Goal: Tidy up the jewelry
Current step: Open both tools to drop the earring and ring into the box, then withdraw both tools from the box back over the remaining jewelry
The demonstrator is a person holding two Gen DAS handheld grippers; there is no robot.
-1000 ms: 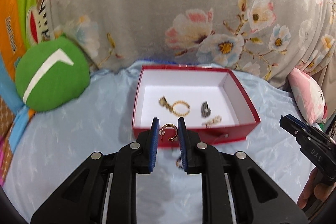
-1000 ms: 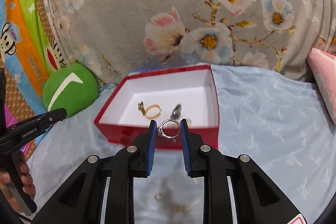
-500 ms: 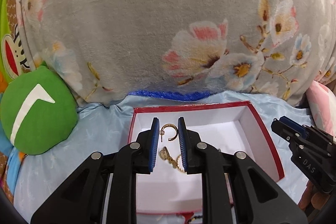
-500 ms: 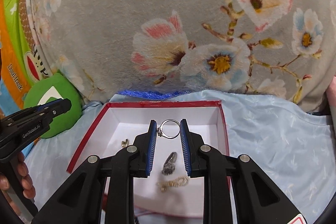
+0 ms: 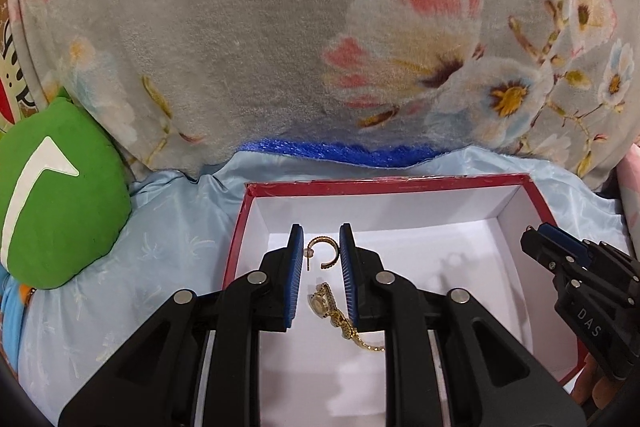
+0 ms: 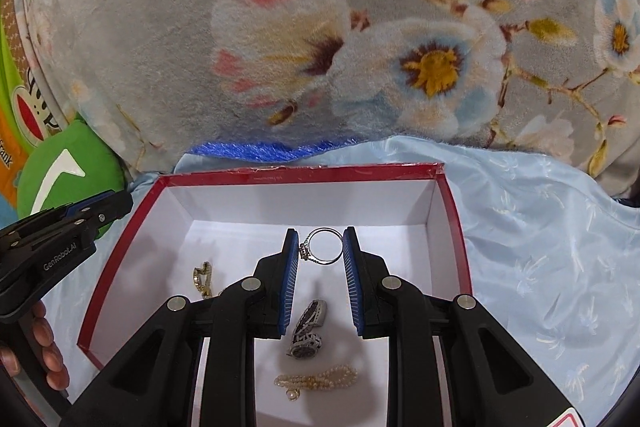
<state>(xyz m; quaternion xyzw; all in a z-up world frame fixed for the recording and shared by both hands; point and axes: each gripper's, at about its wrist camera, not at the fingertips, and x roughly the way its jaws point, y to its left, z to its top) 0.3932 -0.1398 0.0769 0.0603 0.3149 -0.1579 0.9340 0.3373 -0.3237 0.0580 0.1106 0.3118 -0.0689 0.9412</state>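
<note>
A red box (image 5: 440, 183) (image 6: 280, 174) with a white inside lies on the light blue bedsheet. My left gripper (image 5: 320, 251) is shut on a gold hoop earring (image 5: 326, 254) and hangs over the box's left part, above a gold watch (image 5: 332, 311). My right gripper (image 6: 322, 247) is shut on a silver ring (image 6: 324, 247) with a stone, over the box's middle. Below it on the box floor lie a dark silver watch (image 6: 308, 329) and a pearl bracelet (image 6: 316, 379). The gold watch (image 6: 203, 279) lies to their left.
A grey floral blanket (image 5: 320, 27) rises right behind the box. A green round cushion (image 5: 52, 199) sits at the left. The right gripper's tip (image 5: 576, 267) shows at the left view's right edge; the left gripper's tip (image 6: 60, 227) and a hand (image 6: 44, 355) show in the right view.
Both grippers moved forward from in front of the box to over its inside, each still holding its piece. The box now fills the lower part of both views.
</note>
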